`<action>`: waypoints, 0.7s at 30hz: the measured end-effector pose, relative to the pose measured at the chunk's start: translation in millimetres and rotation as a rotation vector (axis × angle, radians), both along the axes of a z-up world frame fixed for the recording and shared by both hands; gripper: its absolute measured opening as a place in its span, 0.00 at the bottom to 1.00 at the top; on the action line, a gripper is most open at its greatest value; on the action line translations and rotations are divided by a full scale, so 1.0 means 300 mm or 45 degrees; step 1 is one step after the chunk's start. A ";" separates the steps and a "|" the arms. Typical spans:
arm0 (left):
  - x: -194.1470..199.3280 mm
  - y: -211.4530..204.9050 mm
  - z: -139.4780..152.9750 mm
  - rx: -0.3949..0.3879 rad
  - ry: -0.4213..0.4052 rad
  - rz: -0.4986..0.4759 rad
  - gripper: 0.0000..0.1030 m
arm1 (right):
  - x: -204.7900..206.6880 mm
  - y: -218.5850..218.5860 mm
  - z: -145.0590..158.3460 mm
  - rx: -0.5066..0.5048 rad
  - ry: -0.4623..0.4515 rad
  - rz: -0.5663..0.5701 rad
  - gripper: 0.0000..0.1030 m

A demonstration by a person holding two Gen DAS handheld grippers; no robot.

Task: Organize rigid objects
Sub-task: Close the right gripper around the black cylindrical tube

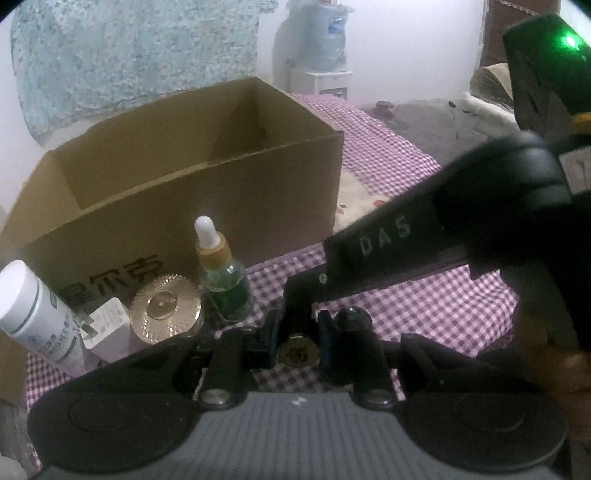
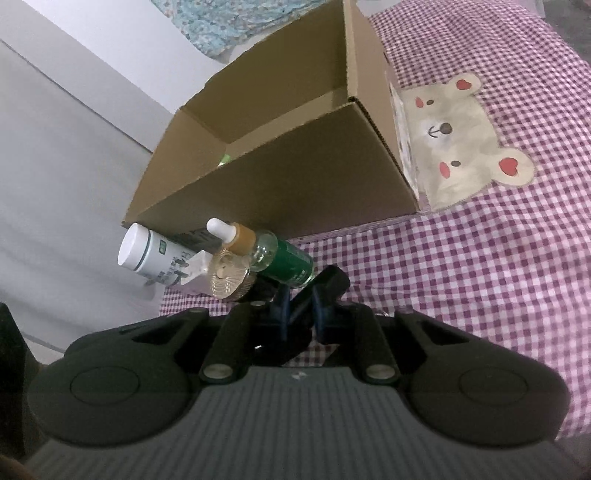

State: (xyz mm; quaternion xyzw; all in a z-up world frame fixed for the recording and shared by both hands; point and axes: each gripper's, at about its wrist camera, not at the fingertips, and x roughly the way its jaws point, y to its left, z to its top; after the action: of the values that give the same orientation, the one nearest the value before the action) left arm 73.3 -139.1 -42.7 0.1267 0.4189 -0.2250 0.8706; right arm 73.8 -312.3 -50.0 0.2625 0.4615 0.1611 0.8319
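An open cardboard box (image 1: 192,206) stands on the checked cloth; it also shows in the right wrist view (image 2: 295,177). In front of it stand a green dropper bottle (image 1: 223,280) (image 2: 284,258), a round gold-lidded jar (image 1: 166,308) (image 2: 227,275), a white charger plug (image 1: 107,330) and a white bottle (image 1: 33,310) (image 2: 147,254). My left gripper (image 1: 297,332) has its blue pads close on either side of a small gold-capped item (image 1: 298,352). The right gripper's black fingers (image 1: 332,273) reach into that same spot. In the right wrist view my right gripper (image 2: 299,314) is nearly closed on a dark object.
The purple checked cloth (image 2: 461,277) with a bear patch (image 2: 454,140) spreads to the right. A white wall lies to the left (image 2: 55,147). A water jug (image 1: 325,33) and a white cabinet stand far behind. Something green lies inside the box (image 2: 223,159).
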 end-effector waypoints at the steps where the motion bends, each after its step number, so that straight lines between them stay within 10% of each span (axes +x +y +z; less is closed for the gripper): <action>1: -0.002 -0.006 -0.015 0.002 0.004 0.001 0.22 | -0.002 -0.003 -0.002 0.005 0.004 -0.007 0.12; 21: 0.103 0.039 -0.084 -0.048 0.205 0.044 0.23 | 0.128 -0.016 -0.096 0.064 0.241 0.023 0.35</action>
State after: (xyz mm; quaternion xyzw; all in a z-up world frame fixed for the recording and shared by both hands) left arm 104.3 -127.3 -67.9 0.0845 0.4854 -0.2274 0.8399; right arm 112.3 -317.2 -78.9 0.2932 0.5362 0.1548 0.7762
